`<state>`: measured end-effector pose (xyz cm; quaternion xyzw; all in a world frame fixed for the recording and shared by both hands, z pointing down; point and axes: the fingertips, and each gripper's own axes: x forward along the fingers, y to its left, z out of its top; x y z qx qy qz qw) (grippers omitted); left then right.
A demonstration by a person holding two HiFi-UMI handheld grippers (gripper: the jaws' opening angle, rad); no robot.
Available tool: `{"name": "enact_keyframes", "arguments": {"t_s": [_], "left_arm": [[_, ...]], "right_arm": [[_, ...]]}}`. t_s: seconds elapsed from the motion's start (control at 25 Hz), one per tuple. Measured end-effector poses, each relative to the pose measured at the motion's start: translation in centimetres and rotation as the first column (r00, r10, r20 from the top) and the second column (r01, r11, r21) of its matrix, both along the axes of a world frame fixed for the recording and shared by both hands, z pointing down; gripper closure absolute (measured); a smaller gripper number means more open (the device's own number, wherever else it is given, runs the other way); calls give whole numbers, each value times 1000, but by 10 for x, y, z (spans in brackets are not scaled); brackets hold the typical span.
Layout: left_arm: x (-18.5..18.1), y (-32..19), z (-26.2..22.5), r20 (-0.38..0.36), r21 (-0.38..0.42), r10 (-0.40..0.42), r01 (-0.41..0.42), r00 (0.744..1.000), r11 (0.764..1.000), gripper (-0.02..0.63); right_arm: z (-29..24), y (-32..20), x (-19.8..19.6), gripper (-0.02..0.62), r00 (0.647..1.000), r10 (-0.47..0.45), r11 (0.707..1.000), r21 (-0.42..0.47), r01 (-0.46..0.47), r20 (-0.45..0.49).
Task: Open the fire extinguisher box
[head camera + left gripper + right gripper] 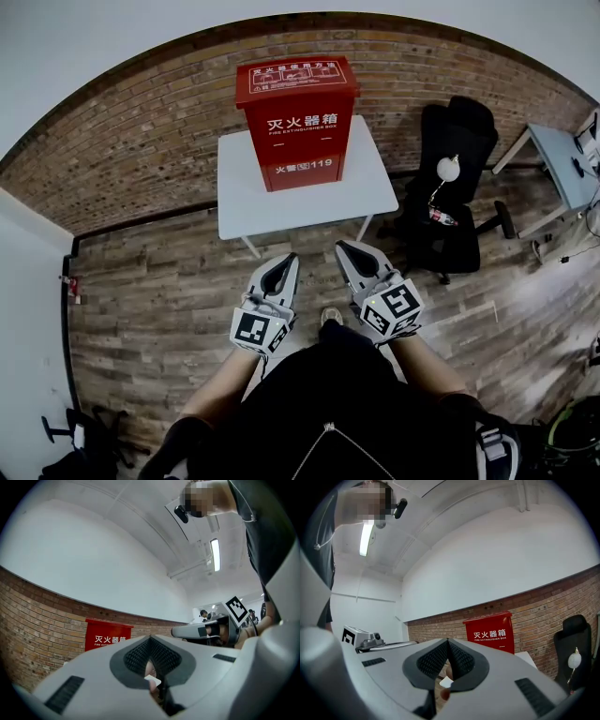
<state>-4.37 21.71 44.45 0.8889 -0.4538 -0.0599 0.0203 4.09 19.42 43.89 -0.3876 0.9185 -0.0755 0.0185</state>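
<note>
Here we are at the approach stage, with the box not yet touched: the tall red metal fire extinguisher box (296,122) with white lettering stands upright towards the back of the small white square table (234,202), close to the brick wall (141,141). Its sloped top lid is down and its front panel is flush, so it looks fully closed. Both tools are held level out in front of the person, side by side over the wooden plank floor (150,309) and well short of the table's near edge. The grey left gripper (287,262) has its ribbed black pads pressed together with nothing between them. The grey right gripper (345,249) is the same, jaws closed tip to tip and empty. Each gripper view has the red box straight ahead beyond the closed tips, so the line-up looks good. A black office chair (450,187) stands off to the right, clear of the path. By my reading the next move calls for carrying both grippers forward over the table to the box front, then finding the lid's lip or a catch. No handle or latch can be made out from here. The jaws will likely have to part to pinch that edge, or a closed tip could hook under it, while the other gripper steadies the box so it doesn't slide on the tabletop.
</note>
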Motion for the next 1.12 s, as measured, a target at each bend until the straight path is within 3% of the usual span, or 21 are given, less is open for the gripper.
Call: {"name": "enact_keyframes", "arguments": {"t_s": [0.76, 1.12], "left_arm": [[31, -122, -2, 15, 1, -90, 90, 996, 996, 557], [11, -164, 0, 40, -24, -159, 160, 987, 987, 557]], "right_arm": [[1, -132, 32, 577, 996, -91, 995, -35, 92, 26], [13, -183, 17, 577, 990, -134, 986, -94, 137, 39]]}}
